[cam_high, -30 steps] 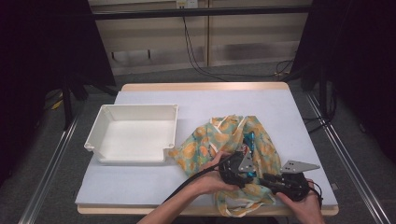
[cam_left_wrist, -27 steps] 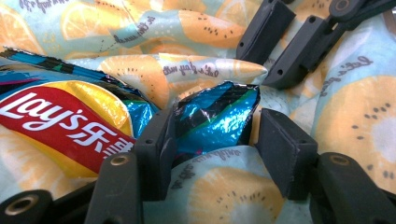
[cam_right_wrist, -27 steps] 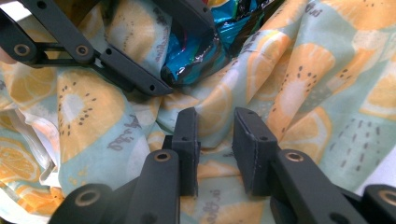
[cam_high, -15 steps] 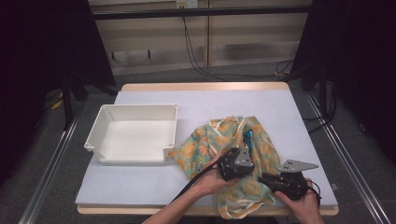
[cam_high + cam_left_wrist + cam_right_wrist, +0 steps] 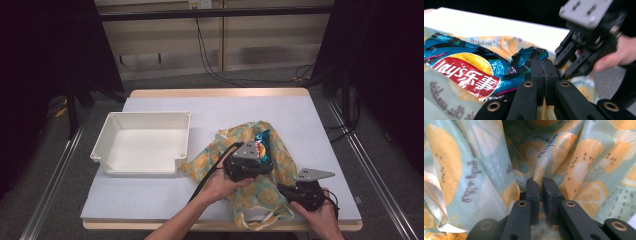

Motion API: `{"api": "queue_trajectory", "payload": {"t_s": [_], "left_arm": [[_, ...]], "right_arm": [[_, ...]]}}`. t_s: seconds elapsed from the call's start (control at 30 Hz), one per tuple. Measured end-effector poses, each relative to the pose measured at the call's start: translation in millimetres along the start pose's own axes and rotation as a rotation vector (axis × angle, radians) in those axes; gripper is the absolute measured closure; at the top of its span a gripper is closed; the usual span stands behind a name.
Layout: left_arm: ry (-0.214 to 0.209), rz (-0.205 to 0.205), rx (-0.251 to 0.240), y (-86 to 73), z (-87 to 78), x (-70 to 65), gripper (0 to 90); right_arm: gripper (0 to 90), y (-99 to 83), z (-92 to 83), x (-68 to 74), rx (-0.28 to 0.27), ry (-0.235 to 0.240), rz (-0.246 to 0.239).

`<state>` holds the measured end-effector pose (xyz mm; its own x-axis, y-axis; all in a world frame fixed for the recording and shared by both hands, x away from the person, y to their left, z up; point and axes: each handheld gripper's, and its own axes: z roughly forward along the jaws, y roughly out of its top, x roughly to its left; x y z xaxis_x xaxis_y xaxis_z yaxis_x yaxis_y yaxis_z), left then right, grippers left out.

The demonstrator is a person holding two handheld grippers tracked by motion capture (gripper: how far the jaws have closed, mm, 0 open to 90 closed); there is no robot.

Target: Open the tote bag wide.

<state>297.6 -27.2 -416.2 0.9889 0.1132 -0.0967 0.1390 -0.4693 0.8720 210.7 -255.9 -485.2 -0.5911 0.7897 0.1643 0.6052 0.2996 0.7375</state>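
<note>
Bright table, dark surround, soft close-ups

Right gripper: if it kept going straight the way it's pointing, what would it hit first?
Probably more of the fruit-print cloth bag. The right gripper has its pads closing on a fold of it, and the cloth rises all around just ahead. What lies behind the cloth cannot be told.

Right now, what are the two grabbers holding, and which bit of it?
The left gripper pinches the crinkled corner of the Lay's chip bag. The right gripper pinches a fold of the fruit-print fabric bag near its edge.
</note>
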Motion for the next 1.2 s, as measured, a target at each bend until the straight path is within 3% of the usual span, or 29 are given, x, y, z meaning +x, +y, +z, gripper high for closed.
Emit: {"api": "queue_trajectory", "payload": {"t_s": [0.13,0.57,0.73,0.8,0.9,1.03,1.1,1.2], "left_arm": [[-0.001,-0.013,-0.045,6.8,-7.8,-0.4,89.7],[-0.016,-0.018,-0.120,26.5,-20.5,-2.1,89.6],[-0.012,-0.035,-0.143,28.9,-29.8,-0.2,89.6],[-0.023,-0.038,-0.149,26.9,-29.6,0.5,89.7],[-0.016,-0.031,-0.148,24.4,-30.5,0.8,89.7],[-0.007,-0.015,-0.129,22.5,-30.4,1.3,89.6],[0.003,-0.017,-0.125,21.6,-30.3,0.8,89.5],[0.009,-0.017,-0.130,20.0,-30.6,0.4,89.5]], "right_arm": [[85.2,0.7,1.5,-0.5,-0.003,0.001,-0.006],[89.6,3.1,4.1,1.3,0.003,-0.015,-0.039],[90.0,3.9,4.2,2.1,0.012,-0.014,-0.045],[88.4,5.9,3.1,3.2,0.014,-0.036,-0.060],[71.1,10.3,-7.2,4.0,-0.043,-0.022,-0.066],[57.3,21.1,-35.3,3.6,-0.154,0.008,-0.025],[54.6,26.2,-46.4,5.0,-0.192,0.015,-0.023],[49.6,33.6,-57.3,10.0,-0.255,0.095,-0.009]]}}
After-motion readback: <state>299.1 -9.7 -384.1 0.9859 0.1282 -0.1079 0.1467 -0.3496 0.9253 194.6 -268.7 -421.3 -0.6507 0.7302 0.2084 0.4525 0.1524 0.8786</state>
